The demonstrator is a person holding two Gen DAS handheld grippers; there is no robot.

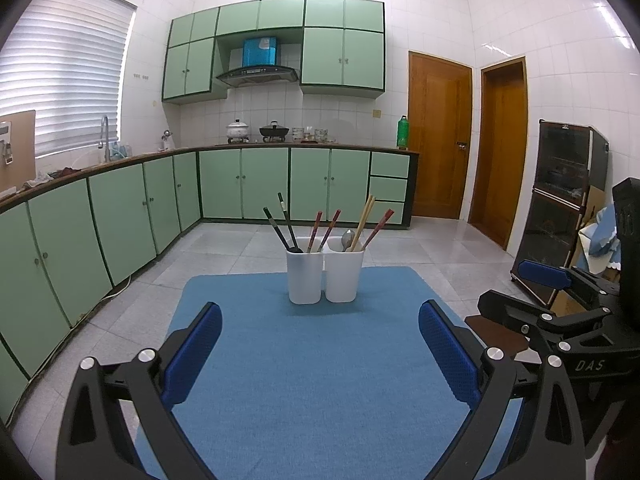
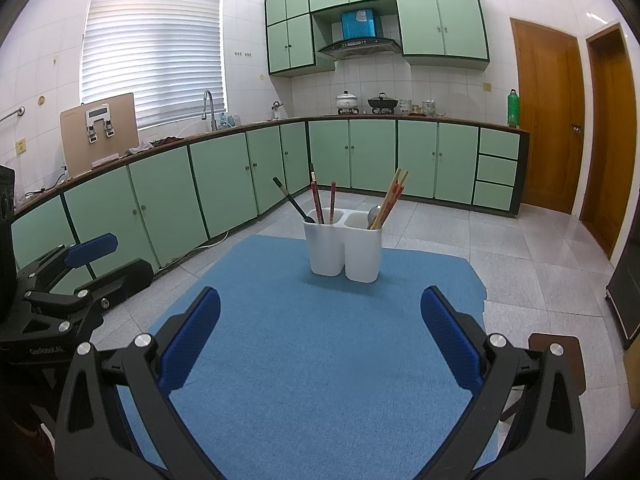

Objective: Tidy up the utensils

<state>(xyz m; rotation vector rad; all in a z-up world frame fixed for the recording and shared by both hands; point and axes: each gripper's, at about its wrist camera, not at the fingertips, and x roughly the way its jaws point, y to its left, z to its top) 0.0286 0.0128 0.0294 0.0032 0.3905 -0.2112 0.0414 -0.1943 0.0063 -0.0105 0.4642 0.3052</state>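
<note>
A white two-compartment utensil holder (image 1: 325, 276) (image 2: 344, 248) stands upright at the far end of a blue mat (image 1: 320, 360) (image 2: 320, 360). Its left compartment holds black chopsticks (image 1: 280, 228) and red chopsticks (image 1: 324, 230). Its right compartment holds a metal spoon (image 1: 347, 239), pale wooden chopsticks (image 1: 366, 216) and a red chopstick (image 1: 380, 226). My left gripper (image 1: 320, 320) is open and empty, well short of the holder. My right gripper (image 2: 320, 308) is open and empty too, beside the left one; it also shows at the right edge of the left wrist view (image 1: 552, 280).
The mat covers a small table over a grey tiled floor. Green kitchen cabinets (image 1: 120, 216) run along the left and back. Wooden doors (image 1: 440, 136) stand at the back right. A dark cabinet (image 1: 560, 200) stands at the right.
</note>
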